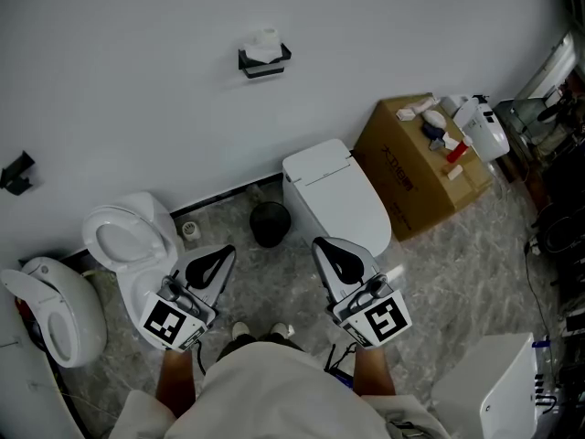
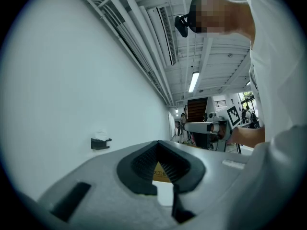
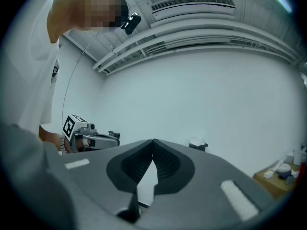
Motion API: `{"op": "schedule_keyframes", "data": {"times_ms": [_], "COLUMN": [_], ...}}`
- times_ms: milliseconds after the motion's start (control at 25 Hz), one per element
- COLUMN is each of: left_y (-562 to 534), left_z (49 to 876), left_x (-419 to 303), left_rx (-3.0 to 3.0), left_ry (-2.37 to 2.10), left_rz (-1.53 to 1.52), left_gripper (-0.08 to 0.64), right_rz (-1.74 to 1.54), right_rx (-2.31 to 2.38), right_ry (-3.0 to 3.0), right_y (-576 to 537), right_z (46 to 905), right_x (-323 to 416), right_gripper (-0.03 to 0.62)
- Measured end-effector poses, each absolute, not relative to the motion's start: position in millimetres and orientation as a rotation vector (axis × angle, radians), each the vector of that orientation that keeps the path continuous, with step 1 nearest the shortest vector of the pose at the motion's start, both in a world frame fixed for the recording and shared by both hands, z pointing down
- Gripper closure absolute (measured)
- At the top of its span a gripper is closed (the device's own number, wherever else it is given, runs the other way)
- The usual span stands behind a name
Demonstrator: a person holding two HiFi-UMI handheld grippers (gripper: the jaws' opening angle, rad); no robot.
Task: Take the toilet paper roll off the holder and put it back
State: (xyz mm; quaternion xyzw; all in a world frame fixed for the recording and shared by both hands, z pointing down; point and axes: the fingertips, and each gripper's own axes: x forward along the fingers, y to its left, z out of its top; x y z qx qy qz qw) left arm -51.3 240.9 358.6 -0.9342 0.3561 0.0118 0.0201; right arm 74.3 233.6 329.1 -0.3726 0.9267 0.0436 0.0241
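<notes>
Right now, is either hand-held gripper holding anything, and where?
Nothing is held: the left hand-held gripper and right hand-held gripper are both shut and empty.

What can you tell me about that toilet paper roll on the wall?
The white toilet paper roll looks soft, its top uneven. It sits in a small black wall-mounted holder on the plain pale wall, higher up than a closed white toilet. Only the holder touches it.

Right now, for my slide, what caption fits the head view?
Left gripper and right gripper hang shut and empty below the toilet paper roll on its black wall holder.
</notes>
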Motion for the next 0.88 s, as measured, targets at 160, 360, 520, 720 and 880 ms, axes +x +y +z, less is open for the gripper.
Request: {"op": "schedule_keyframes", "data": {"times_ms": [160,360,520,720,880], "left_y": [241.9,243.8,246.2,247.2,248.5], "left_z": [359.0,362.1,364.7,366.9,367.8], "left_x": [-46.6,-37.6,-29.2,-16.3,-2.2], "left_rx": [-2.894,-2.895,-2.893,-2.88,-2.878], "left_ry": [1.111,1.127,1.142,1.17,1.17], "left_rz": [0.032,0.012,0.001,-0.011,-0.023], "left_gripper": [0.558,0.558,0.558,0.558,0.558], "right_rz": [0.139,0.149,0.159,0.176,0.167], "right_rx": [-1.151,-1.152,-1.148,-1.142,-1.139], "right_ry": [2.872,2.888,2.898,2.914,2.905], "right_y": [234.0,234.0,235.2,233.2,233.2], "right_z": [330.4,334.8,338.1,342.0,344.2], "right_x": [79.0,87.1,95.3,109.5,123.7], "right_gripper": [0.584,0.584,0.584,0.584,0.584]}}
